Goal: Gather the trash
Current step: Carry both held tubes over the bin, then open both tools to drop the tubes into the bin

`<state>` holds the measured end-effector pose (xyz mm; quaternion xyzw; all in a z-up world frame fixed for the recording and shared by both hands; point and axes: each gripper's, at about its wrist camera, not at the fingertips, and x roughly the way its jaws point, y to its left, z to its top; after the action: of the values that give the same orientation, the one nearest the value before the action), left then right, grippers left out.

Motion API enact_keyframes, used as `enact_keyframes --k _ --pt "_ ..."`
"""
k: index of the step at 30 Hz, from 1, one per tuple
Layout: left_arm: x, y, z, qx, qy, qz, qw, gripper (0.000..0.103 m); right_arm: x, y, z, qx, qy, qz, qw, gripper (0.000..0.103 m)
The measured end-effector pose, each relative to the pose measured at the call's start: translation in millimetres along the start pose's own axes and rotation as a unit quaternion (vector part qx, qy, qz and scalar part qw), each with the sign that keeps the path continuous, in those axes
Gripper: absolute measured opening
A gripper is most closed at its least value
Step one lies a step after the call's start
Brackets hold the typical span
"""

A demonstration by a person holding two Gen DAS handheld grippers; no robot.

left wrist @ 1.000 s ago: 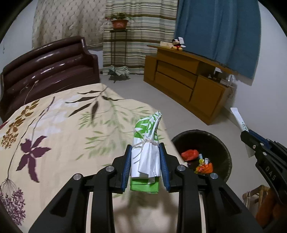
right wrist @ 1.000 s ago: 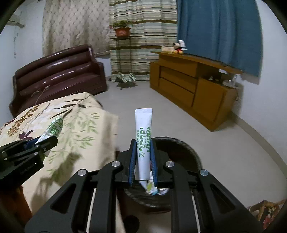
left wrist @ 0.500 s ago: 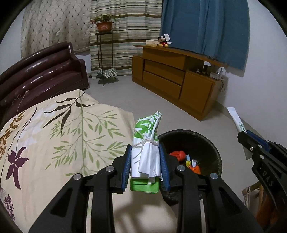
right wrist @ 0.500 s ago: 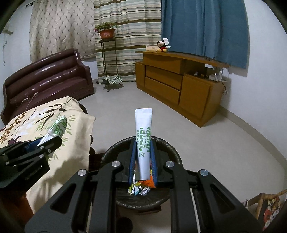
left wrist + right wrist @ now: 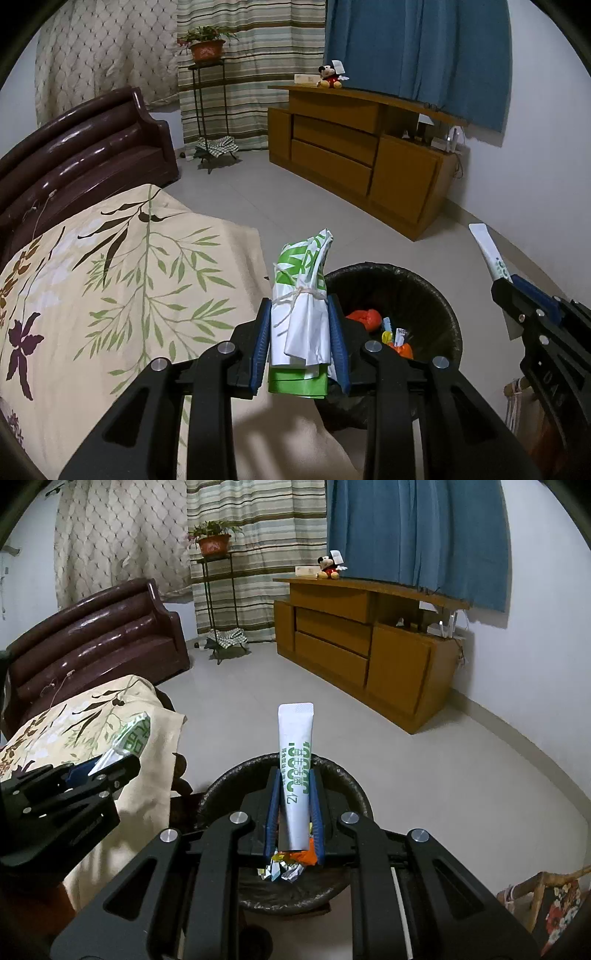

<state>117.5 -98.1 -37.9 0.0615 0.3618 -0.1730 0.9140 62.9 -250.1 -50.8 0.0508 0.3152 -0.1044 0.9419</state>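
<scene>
Some colourful wrappers already lie in the round black bin (image 5: 284,897), while the left tongs (image 5: 299,332) grip a tied green-and-white plastic bundle (image 5: 301,306) and the right tongs (image 5: 294,812) grip a white sachet with green print (image 5: 295,771) above it, both not yet dropped.

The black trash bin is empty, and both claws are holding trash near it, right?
Not empty. The right wrist view shows crumpled wrappers already in the black trash bin. The left claw holds a green-and-white bag, the right claw a white tube.
</scene>
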Motion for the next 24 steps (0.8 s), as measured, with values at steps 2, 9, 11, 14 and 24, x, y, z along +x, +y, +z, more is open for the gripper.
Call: enact_keyframes --k 2,9,11,14,24 --pt "3.8 -0.7 2.2 0.002 0.002 0.001 1.0000 0.031 2.8 -1.6 0.3 0.001 0.002 0.000 1.000 0.016" --pt "16.1 -9.1 6.9 0.015 0.006 0.004 0.9999 0.031 14.9 -4.4 1.8 0.007 0.008 0.003 1.000 0.016" --pt "20.2 -11.4 7.7 0.019 0.008 0.004 0.9998 0.031 18.3 -6.7 3.1 0.010 0.010 0.003 1.000 0.016" --pt "25.6 -14.2 9.0 0.023 0.011 0.003 0.9997 0.031 22.6 -9.0 4.1 0.011 0.011 0.002 1.000 0.016" --pt "36.4 -20.1 13.9 0.027 0.024 0.005 0.9993 0.054 37.9 -15.2 2.8 0.022 0.022 0.002 1.000 0.026"
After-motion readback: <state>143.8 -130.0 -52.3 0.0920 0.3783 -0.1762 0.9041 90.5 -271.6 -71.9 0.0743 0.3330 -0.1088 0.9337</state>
